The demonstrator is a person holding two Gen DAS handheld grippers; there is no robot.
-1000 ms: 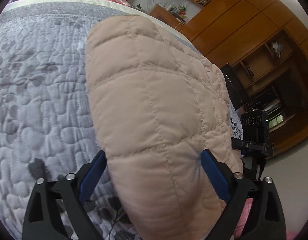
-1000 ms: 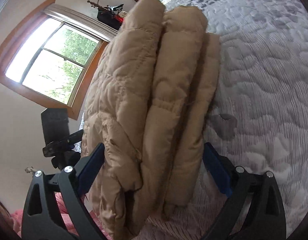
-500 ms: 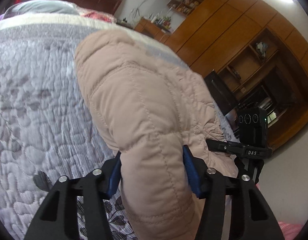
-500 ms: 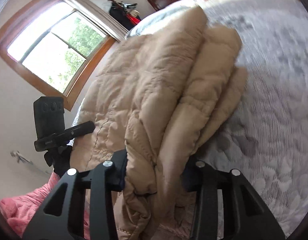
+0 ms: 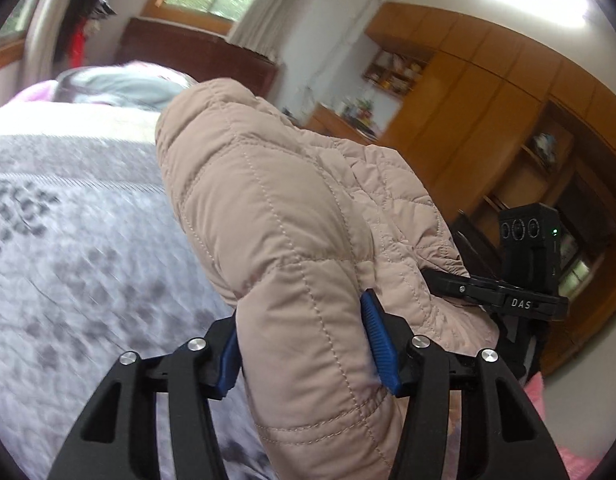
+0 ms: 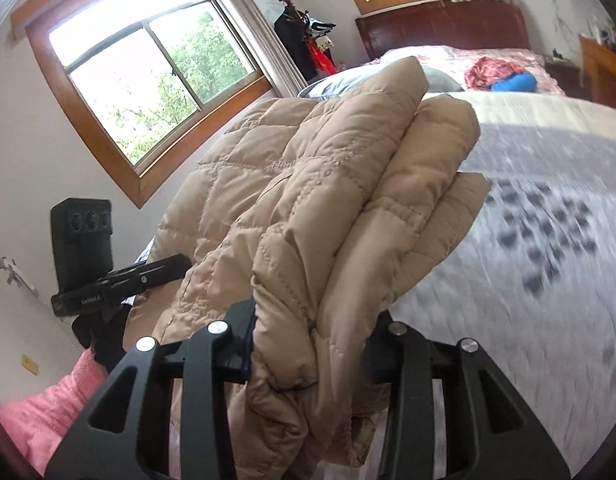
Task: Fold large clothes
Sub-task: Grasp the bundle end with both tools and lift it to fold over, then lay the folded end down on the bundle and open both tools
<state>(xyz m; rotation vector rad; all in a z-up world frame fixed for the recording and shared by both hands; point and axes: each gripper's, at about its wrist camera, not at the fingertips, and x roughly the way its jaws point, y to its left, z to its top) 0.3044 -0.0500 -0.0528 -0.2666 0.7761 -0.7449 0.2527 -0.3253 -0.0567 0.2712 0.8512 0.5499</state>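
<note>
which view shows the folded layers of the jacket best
The right wrist view. There the jacket shows its stacked folded edges side by side, clamped in the right gripper. The left wrist view shows only one smooth quilted face of the jacket, pinched by the left gripper, with the layers hidden.

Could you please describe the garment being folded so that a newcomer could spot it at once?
Start from the bed's grey patterned quilt. Above it, a beige quilted puffer jacket, folded into thick layers, is clamped by the right gripper and the left gripper. Nothing else there is beige and puffy.
</note>
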